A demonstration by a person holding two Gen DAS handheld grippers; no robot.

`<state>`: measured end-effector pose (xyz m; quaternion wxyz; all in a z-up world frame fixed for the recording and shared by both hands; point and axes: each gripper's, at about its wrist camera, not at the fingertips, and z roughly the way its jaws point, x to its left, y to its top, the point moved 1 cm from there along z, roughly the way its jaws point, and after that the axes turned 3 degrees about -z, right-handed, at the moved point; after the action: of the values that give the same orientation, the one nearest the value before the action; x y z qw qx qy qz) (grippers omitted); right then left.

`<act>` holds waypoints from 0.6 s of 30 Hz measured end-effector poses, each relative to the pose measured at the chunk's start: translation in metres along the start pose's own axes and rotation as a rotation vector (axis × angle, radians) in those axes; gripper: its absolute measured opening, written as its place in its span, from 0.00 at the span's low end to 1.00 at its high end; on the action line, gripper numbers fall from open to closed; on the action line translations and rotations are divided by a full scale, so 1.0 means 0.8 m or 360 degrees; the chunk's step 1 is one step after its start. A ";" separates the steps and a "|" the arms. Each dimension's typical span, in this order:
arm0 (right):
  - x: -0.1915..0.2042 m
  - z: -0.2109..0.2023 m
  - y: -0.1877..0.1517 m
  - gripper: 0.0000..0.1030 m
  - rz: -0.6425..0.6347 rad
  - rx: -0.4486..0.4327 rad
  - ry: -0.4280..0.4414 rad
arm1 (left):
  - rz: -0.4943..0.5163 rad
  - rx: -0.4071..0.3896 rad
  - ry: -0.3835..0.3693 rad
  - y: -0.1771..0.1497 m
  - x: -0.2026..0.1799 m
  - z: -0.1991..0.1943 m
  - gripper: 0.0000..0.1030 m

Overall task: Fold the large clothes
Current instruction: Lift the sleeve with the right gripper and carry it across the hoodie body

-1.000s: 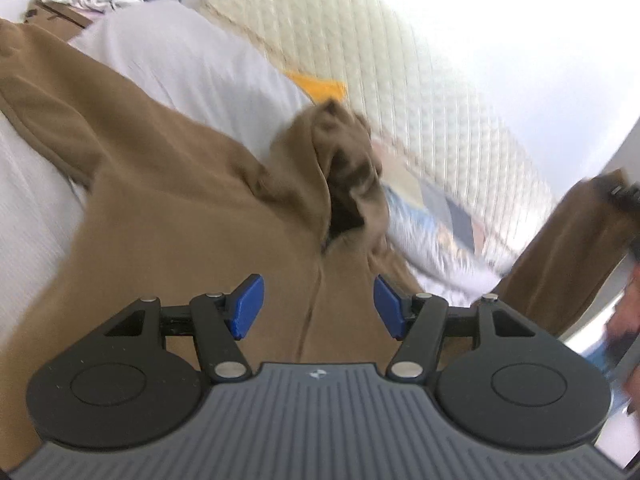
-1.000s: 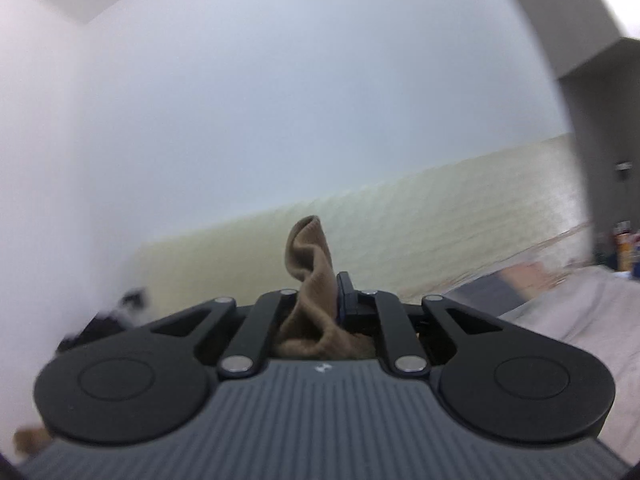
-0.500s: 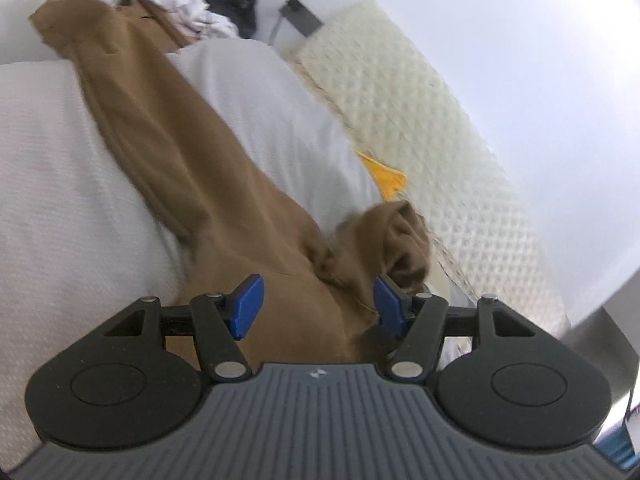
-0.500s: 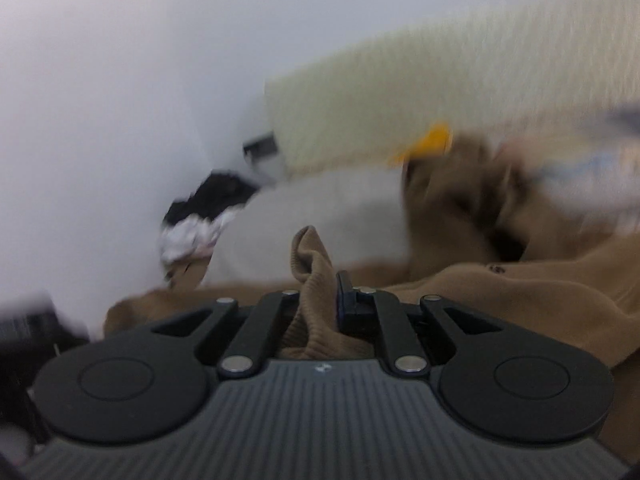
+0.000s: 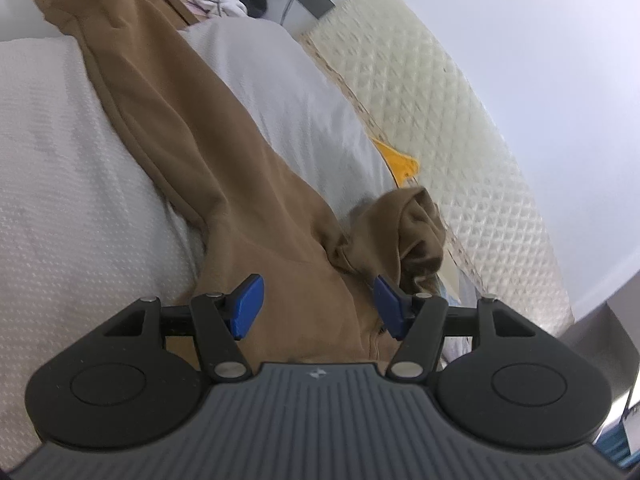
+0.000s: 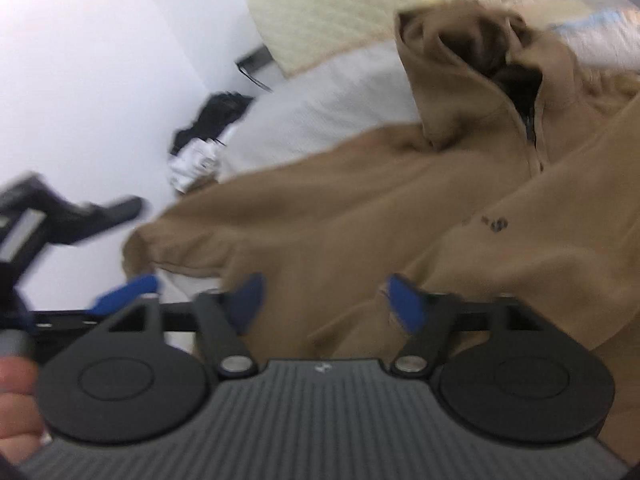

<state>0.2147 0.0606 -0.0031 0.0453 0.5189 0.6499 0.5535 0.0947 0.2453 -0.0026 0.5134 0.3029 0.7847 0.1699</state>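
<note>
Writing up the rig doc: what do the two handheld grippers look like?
Identical pair. Left gripper and right gripper: black linkage arms with silver pivot pins, blue finger pads, round black side discs, ribbed grey body with a small logo. No cables or sleeves visible.

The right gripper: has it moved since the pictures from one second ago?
Yes. The right gripper has come down from facing the wall to the brown hoodie, and its jaws have just opened, releasing the fabric.

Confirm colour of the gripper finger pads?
Blue pads; clearest in the left wrist view.
</note>
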 end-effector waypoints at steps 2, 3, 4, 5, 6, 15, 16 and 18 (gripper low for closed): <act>-0.006 -0.022 0.005 0.73 0.0017 0.0005 0.0025 | 0.0034 0.0015 -0.0002 -0.006 -0.008 0.001 0.64; -0.010 -0.037 0.008 0.73 0.0004 -0.0003 0.0017 | 0.0059 0.0021 -0.0002 -0.008 -0.013 0.001 0.64; -0.014 -0.049 0.011 0.73 -0.0017 -0.0010 0.0006 | 0.0092 0.0030 0.0000 -0.013 -0.019 0.001 0.64; -0.019 -0.060 0.013 0.73 -0.0033 -0.0021 -0.0006 | 0.0127 0.0039 0.0004 -0.017 -0.026 0.005 0.64; -0.027 -0.076 0.017 0.73 -0.0049 -0.0042 -0.0027 | 0.0170 0.0051 0.0009 -0.023 -0.035 0.006 0.64; -0.128 -0.182 0.060 0.73 -0.0078 -0.0305 -0.0441 | 0.0688 0.0244 -0.0020 -0.113 -0.129 0.046 0.64; -0.138 -0.187 0.067 0.73 -0.0094 -0.0339 -0.0494 | 0.0730 0.0256 -0.0014 -0.122 -0.138 0.052 0.64; -0.156 -0.197 0.082 0.73 -0.0135 -0.0411 -0.0596 | 0.0783 0.0305 -0.0022 -0.139 -0.152 0.069 0.64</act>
<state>0.2132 -0.1458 0.0430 0.2543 0.5747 0.5751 0.5238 0.1463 0.0796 -0.0044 0.4310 0.5330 0.6964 0.2125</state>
